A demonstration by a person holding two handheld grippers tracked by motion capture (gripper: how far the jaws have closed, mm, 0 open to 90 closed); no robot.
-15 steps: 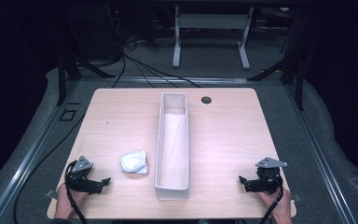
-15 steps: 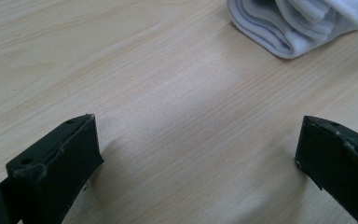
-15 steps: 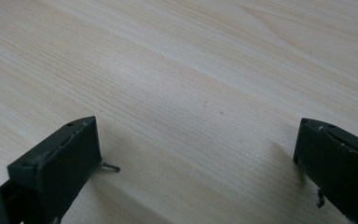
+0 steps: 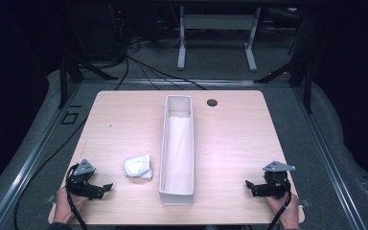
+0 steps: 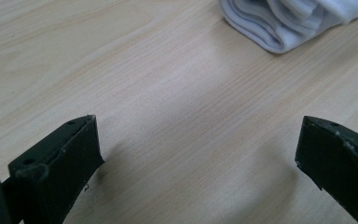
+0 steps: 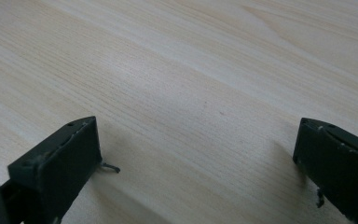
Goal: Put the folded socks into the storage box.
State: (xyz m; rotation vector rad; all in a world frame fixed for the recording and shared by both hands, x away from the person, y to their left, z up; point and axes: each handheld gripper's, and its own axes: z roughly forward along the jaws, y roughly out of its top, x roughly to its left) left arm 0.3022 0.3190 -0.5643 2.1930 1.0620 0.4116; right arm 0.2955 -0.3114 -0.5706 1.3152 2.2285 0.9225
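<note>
A rolled white sock lies on the wooden table, left of a long narrow white bin that runs front to back along the middle. My left gripper rests near the front left corner, open, jaws pointing right toward the sock and a short way from it. Seen from the left gripper, its jaws stand wide apart over bare wood, with the sock at the top right. My right gripper rests at the front right, open, pointing left toward the bin. Its jaws frame bare tabletop.
A round cable hole sits in the table near its far edge, right of the bin. Cables and a metal stand lie on the dark floor beyond the table. Hands hold both grippers at the table's front edge.
</note>
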